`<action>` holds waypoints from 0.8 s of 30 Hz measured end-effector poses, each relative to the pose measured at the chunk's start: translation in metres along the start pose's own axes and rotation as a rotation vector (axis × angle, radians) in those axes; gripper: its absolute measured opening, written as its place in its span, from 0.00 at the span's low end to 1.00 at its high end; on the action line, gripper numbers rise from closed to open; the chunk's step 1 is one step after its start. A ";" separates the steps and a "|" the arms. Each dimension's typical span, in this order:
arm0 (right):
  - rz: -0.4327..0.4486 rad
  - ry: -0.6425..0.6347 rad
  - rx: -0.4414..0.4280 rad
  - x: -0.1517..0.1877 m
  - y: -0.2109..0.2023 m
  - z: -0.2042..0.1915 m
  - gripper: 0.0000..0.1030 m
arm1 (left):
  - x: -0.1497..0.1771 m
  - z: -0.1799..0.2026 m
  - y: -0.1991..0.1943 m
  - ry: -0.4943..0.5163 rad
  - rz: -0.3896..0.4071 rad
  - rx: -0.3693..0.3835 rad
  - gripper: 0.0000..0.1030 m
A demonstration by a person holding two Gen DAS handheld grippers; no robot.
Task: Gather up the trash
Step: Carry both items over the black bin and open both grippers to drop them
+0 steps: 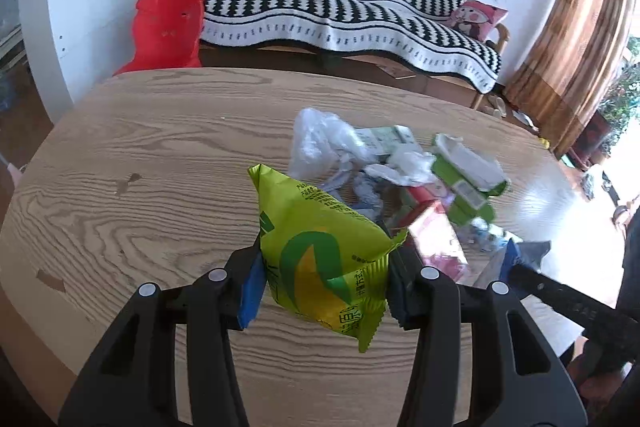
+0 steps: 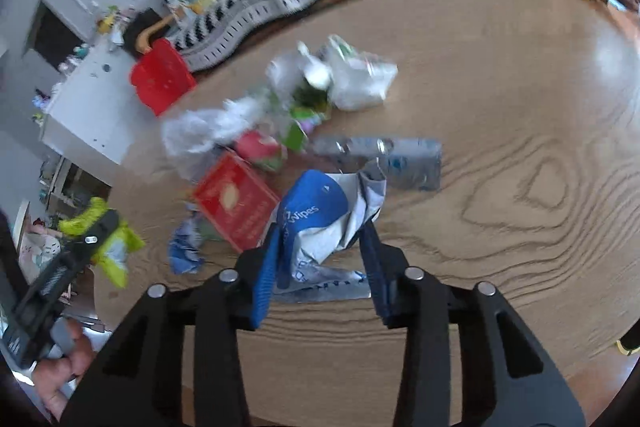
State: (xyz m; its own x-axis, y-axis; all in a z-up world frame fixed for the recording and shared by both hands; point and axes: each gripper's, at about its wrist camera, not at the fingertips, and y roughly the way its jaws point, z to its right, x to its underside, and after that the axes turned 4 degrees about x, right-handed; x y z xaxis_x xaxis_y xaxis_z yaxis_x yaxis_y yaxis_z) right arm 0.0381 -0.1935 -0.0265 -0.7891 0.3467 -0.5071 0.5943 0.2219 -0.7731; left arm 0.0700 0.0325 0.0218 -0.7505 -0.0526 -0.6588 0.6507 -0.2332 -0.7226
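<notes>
Two grippers, both loaded: left gripper (image 1: 322,291) clamped on green snack packet (image 1: 324,259), lifted off wooden table (image 1: 160,155); right gripper (image 2: 322,267) pinching blue-white wipes pack (image 2: 320,219) at near edge of trash heap (image 2: 280,131) mid-table

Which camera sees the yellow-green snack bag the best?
The left wrist view. The snack bag fills the middle, sharp and close, pinched in the left hand-held gripper. In the right wrist view it is a small, blurry, partly hidden shape at the left edge.
</notes>
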 end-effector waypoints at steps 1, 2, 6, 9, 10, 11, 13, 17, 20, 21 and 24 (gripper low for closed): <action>0.025 -0.010 -0.002 0.000 -0.011 0.001 0.37 | 0.000 0.005 -0.002 0.003 0.005 0.011 0.47; 0.048 -0.016 -0.002 -0.001 -0.022 0.002 0.37 | 0.001 0.011 -0.003 0.011 0.011 0.018 0.47; 0.135 -0.029 0.030 0.001 -0.066 0.028 0.36 | 0.009 0.054 -0.004 0.068 0.017 0.066 0.47; 0.200 -0.039 0.090 0.003 -0.096 0.056 0.36 | 0.018 0.097 -0.006 0.122 0.023 0.139 0.47; 0.224 -0.038 0.125 0.005 -0.109 0.071 0.36 | 0.022 0.114 -0.007 0.152 0.029 0.163 0.47; 0.244 -0.032 0.158 0.007 -0.120 0.087 0.36 | 0.027 0.127 -0.008 0.174 0.035 0.181 0.47; 0.275 -0.013 0.219 0.012 -0.141 0.120 0.36 | 0.038 0.166 -0.011 0.229 0.041 0.240 0.47; 0.318 0.067 0.324 0.029 -0.183 0.194 0.36 | 0.066 0.243 -0.013 0.333 0.025 0.379 0.47; 0.333 0.155 0.411 0.049 -0.215 0.258 0.36 | 0.102 0.311 -0.013 0.429 -0.011 0.505 0.47; 0.332 0.184 0.435 0.056 -0.222 0.276 0.36 | 0.110 0.325 -0.012 0.447 -0.025 0.532 0.47; 0.319 0.266 0.497 0.079 -0.238 0.329 0.36 | 0.150 0.386 -0.001 0.525 -0.097 0.627 0.47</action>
State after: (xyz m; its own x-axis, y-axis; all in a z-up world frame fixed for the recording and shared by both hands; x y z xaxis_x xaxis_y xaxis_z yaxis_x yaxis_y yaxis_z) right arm -0.2170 -0.5186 -0.0076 -0.4824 0.5539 -0.6786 0.6000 -0.3556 -0.7167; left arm -0.0878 -0.3503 0.0049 -0.5470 0.4198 -0.7242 0.2839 -0.7208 -0.6323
